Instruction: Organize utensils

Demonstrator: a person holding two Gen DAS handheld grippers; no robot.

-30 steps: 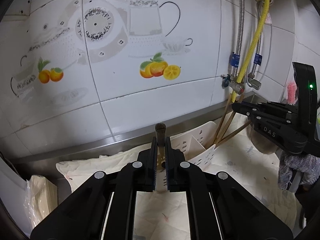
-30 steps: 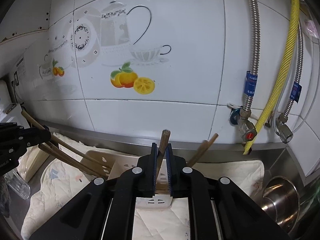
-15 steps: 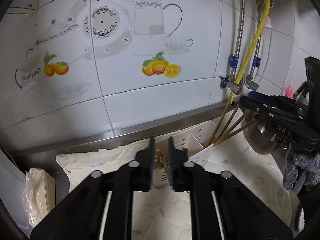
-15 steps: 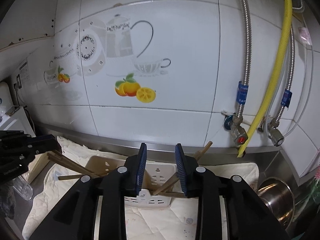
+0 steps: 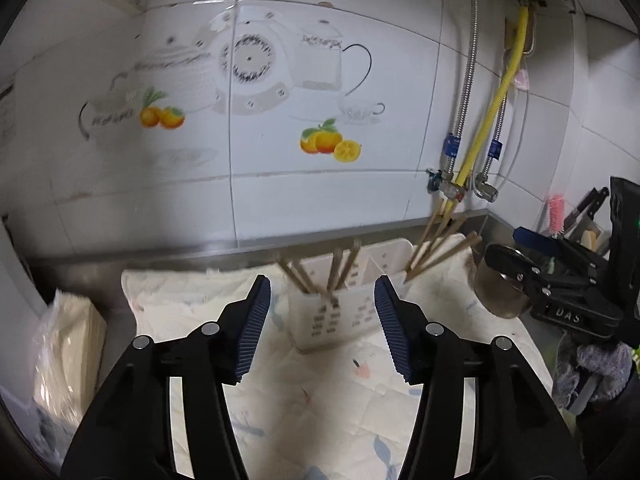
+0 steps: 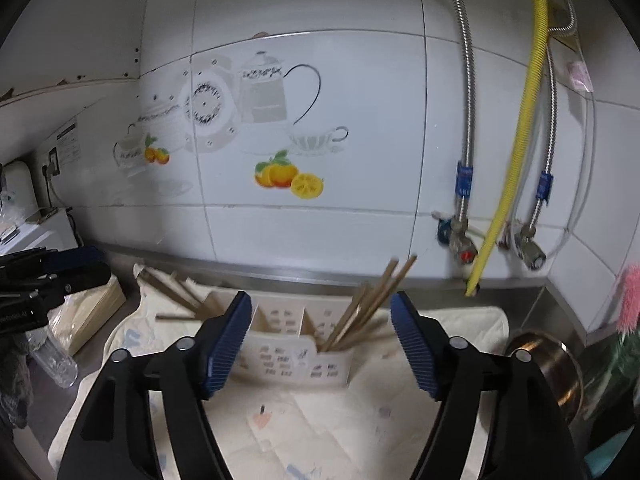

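Item: left gripper (image 5: 322,326), jaws now spread wide and empty; a second ago I had them pinched on a chopstick. Item: right gripper (image 6: 320,340), likewise released. Item: chopsticks (image 6: 370,306), now standing tilted in the white holder (image 6: 288,350) on the cloth (image 6: 320,420). Assessment: both deliveries look complete; I back off.

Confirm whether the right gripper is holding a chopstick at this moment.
No, the right gripper is wide open with nothing between its fingers; the chopsticks stand in the white utensil holder beyond it.
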